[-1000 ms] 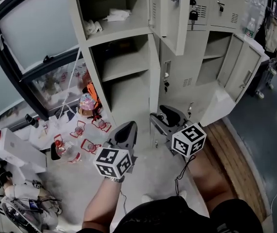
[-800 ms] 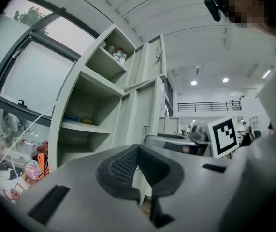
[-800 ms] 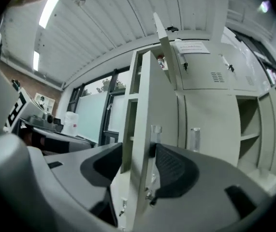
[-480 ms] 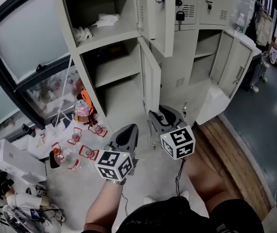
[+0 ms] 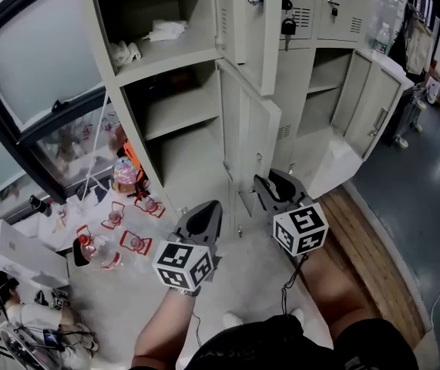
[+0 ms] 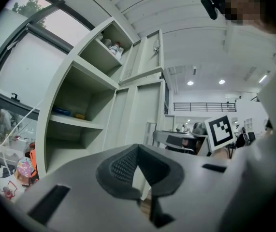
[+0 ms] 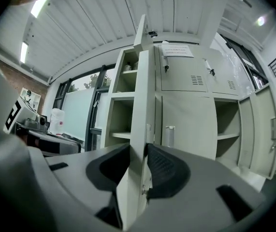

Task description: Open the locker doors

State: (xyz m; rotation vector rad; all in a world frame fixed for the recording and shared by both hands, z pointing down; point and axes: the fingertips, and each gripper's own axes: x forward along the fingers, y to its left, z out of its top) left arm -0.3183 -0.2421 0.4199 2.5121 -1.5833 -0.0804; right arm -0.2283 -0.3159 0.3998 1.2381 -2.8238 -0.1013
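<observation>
Your left gripper (image 5: 206, 209) and right gripper (image 5: 270, 182) are grey with dark ribbed pads (image 7: 164, 170). Each carries a white cube (image 5: 181, 266) with black square markers. A thin cable (image 5: 287, 284) hangs from the right one. You wear dark clothes (image 5: 281, 344).

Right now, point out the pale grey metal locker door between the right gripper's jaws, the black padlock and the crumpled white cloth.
Locker door (image 7: 138, 124), right gripper view, its front edge.
Black padlock (image 5: 288, 27), head view, its body.
White cloth (image 5: 166, 30), head view, its middle.

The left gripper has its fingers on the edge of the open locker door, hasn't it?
No: the right gripper does. Its fingers have just been closing with the edge of the open locker door between them, as the right gripper view shows. The left gripper holds nothing.
</observation>
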